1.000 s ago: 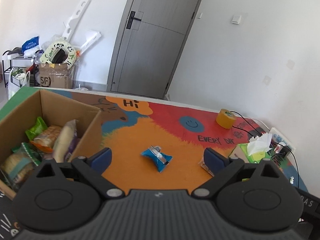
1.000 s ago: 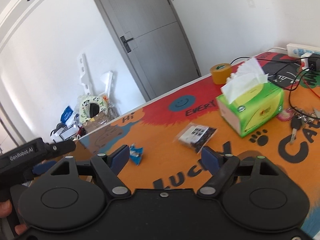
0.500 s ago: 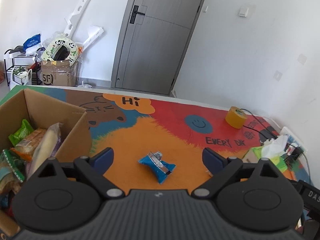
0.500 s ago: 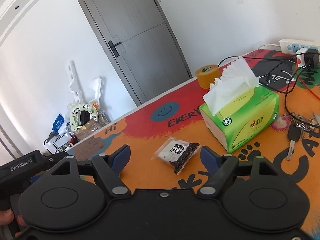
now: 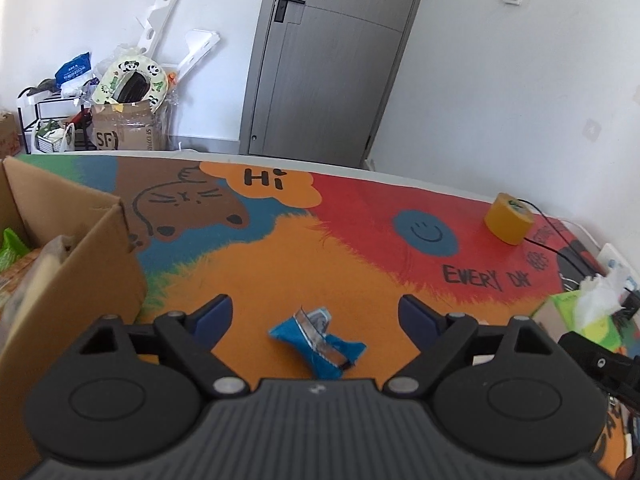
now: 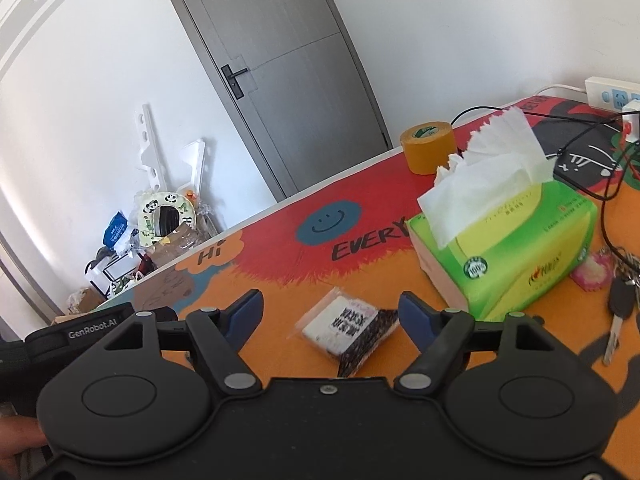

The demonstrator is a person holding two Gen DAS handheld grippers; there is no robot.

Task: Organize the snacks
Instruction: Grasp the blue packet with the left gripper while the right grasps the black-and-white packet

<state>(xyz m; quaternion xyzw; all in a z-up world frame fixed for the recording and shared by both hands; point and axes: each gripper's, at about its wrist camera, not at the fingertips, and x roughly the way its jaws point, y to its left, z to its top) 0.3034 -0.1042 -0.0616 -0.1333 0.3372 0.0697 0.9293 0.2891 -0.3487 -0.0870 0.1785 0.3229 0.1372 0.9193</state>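
While both grippers hang above a brightly printed table mat [image 5: 280, 264], neither one grasps anything. Seen from the left wrist, the left gripper [image 5: 316, 314] has its blue-padded jaws spread wide, though they have just been narrowing, with a crumpled blue snack packet [image 5: 316, 340] lying flat on the orange patch between them, untouched. A cardboard box [image 5: 88, 264] holding more snacks stands at the left edge. Seen from the right wrist, the right gripper [image 6: 330, 312] is likewise spread, its jaws closing a little, around a clear black-and-white snack packet [image 6: 348, 328] lying on the mat. Just beside that packet sits a green tissue box [image 6: 516, 248]; a roll of yellow tape [image 6: 428, 148] stands farther back.
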